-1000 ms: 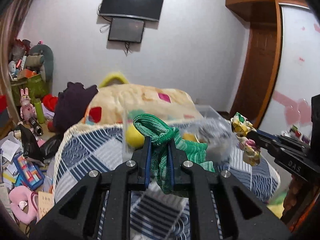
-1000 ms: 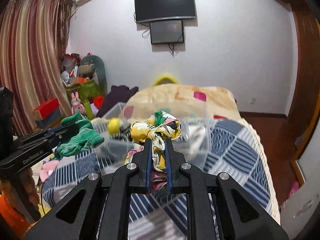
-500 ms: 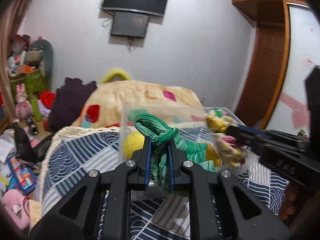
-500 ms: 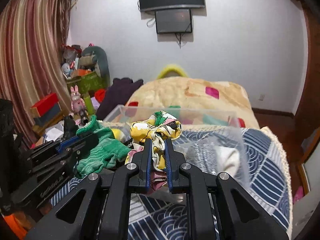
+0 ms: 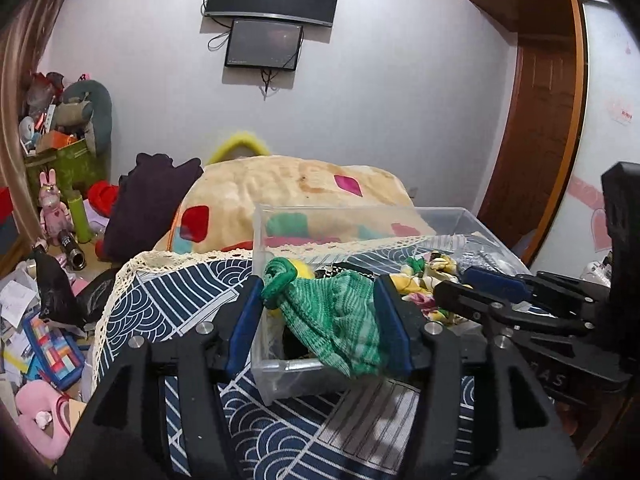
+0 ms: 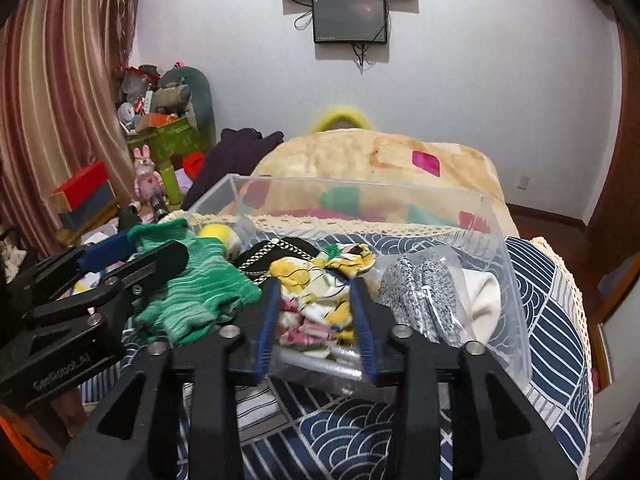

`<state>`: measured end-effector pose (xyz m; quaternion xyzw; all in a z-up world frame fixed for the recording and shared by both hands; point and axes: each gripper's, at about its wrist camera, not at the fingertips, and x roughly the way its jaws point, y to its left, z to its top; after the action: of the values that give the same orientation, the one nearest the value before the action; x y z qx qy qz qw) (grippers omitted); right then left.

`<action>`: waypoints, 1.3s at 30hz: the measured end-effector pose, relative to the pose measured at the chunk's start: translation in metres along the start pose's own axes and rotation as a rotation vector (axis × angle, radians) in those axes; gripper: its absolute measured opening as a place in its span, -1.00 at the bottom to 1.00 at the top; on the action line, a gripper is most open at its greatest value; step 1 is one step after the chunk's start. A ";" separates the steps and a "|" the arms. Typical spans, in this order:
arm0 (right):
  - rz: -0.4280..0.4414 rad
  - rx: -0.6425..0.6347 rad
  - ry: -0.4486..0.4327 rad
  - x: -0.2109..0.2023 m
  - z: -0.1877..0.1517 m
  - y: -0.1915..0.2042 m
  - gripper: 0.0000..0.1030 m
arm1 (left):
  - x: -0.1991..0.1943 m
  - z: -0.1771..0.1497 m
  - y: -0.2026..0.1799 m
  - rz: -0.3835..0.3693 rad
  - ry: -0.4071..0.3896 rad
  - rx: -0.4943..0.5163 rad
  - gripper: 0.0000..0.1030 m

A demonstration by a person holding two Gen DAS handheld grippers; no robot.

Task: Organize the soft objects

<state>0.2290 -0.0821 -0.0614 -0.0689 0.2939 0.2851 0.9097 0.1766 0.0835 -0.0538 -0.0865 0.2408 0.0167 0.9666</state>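
A clear plastic bin (image 5: 280, 376) (image 6: 360, 184) stands on the bed. My left gripper (image 5: 320, 320) (image 6: 132, 256) is open over the bin's near left corner. The green knitted cloth (image 5: 340, 320) (image 6: 192, 292) lies loose between its fingers, draped over the bin's rim. My right gripper (image 6: 314, 320) (image 5: 460, 284) is open over the bin's near wall. The yellow floral cloth (image 6: 320, 292) (image 5: 424, 276) lies loose in the bin between its fingers. A yellow ball (image 6: 220, 234), a black-and-white item (image 6: 272, 252) and a bagged grey knit (image 6: 416, 288) also lie in the bin.
The bed has a navy patterned cover (image 5: 168, 304) (image 6: 552, 320) and a beige blanket (image 5: 300, 184) behind the bin. A dark purple cushion (image 5: 148, 196) lies at the left. Toys and boxes clutter the floor at the left (image 5: 52, 344). A wardrobe door (image 5: 540, 140) stands at the right.
Both grippers have moved forward and down over the bin and opened. The green cloth and the floral cloth have dropped from the closed jaws and now rest on and in the bin.
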 end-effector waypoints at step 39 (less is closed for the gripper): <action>-0.044 -0.053 -0.312 -0.143 -0.031 0.012 0.65 | -0.160 -0.017 -0.053 -0.051 -0.242 0.127 0.99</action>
<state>0.1122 -0.1499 -0.0038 -0.0540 0.1397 0.2801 0.9482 0.0311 0.0295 0.0145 -0.0286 0.1207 -0.0127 0.9922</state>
